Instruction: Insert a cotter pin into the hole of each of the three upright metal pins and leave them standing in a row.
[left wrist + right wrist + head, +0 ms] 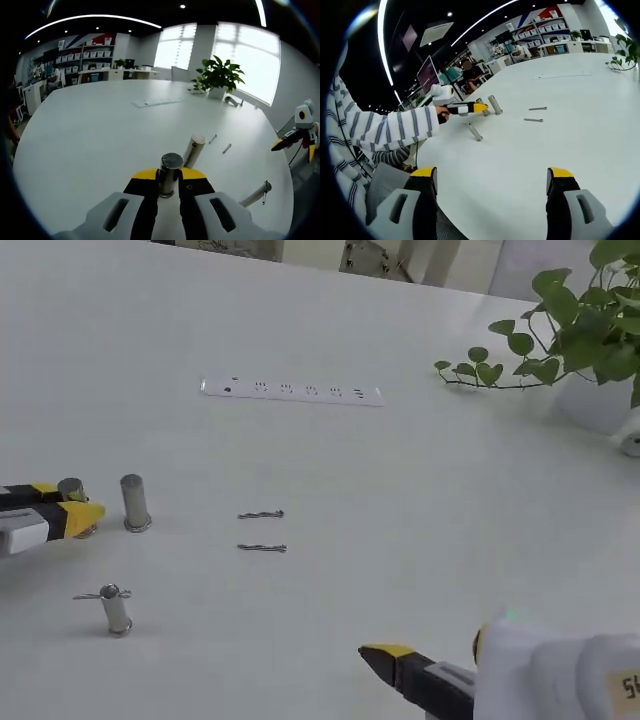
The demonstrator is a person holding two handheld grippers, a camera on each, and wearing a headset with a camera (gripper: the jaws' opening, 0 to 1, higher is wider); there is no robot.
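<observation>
**Metal pin pinched in the left tongs, right tongs spread wide**

White bench (420, 500) stretches across the room, and the work sits at its near left side. The left tongs (170, 176) come in from the left, their yellow-tipped jaws pressed against either side of the held metal pin (171, 162), which stands upright with its flat top facing up. Just beside it, to the right in the head view, the second metal pin (134, 502) stands upright on its flange, free of the tongs. Nearer the person, apart from those two, the third metal pin (116, 610) stands on its flange as well, and the fitted cotter pin (97, 595) runs crosswise through it near the top, sticking out to the left.

Further right, well apart from the pins, two more lie flat on the bench, roughly parallel and close together: the upper loose cotter pin (261, 514) and, just below it, the lower loose cotter pin (262, 548).

The right tongs (492, 175) hang over bare bench at the near right, jaws far apart and gripping nothing.

Towards the far side a white power strip (290, 390) lies flat, and a potted plant (580, 330) stands at the far right corner, one leafy stem trailing onto the bench.
</observation>
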